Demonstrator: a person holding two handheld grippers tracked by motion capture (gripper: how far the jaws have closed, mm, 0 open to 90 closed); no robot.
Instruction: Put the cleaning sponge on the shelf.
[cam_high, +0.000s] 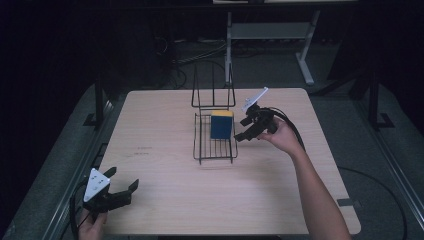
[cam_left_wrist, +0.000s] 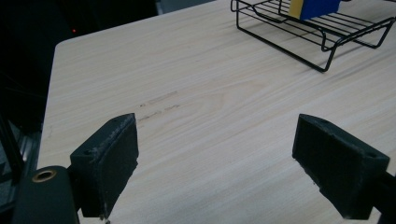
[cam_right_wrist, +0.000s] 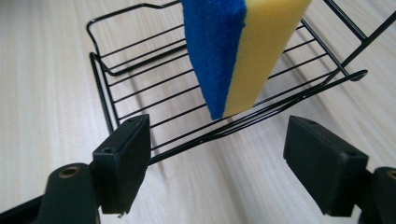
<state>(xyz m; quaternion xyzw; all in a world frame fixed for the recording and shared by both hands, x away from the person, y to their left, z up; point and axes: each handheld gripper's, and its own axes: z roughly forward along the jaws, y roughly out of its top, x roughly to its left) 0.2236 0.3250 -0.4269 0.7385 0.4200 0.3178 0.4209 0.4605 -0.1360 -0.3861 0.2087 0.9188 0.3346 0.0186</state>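
No writing can be read on the blue-and-yellow sponge (cam_high: 221, 124), which is stood on edge in the black wire rack (cam_high: 215, 145) on the pale wood-grain desk (cam_high: 165, 165) in a dark room, with the right tool (cam_high: 243, 128) held wide and empty just beside the rack and the left tool (cam_high: 122, 179) held wide, well apart from it.

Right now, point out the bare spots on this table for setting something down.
Free: the light wooden tabletop left of the black wire rack, and the near strip between the left claw and the forearm. Crowded: around the rack, blue-and-yellow sponge and right claw.
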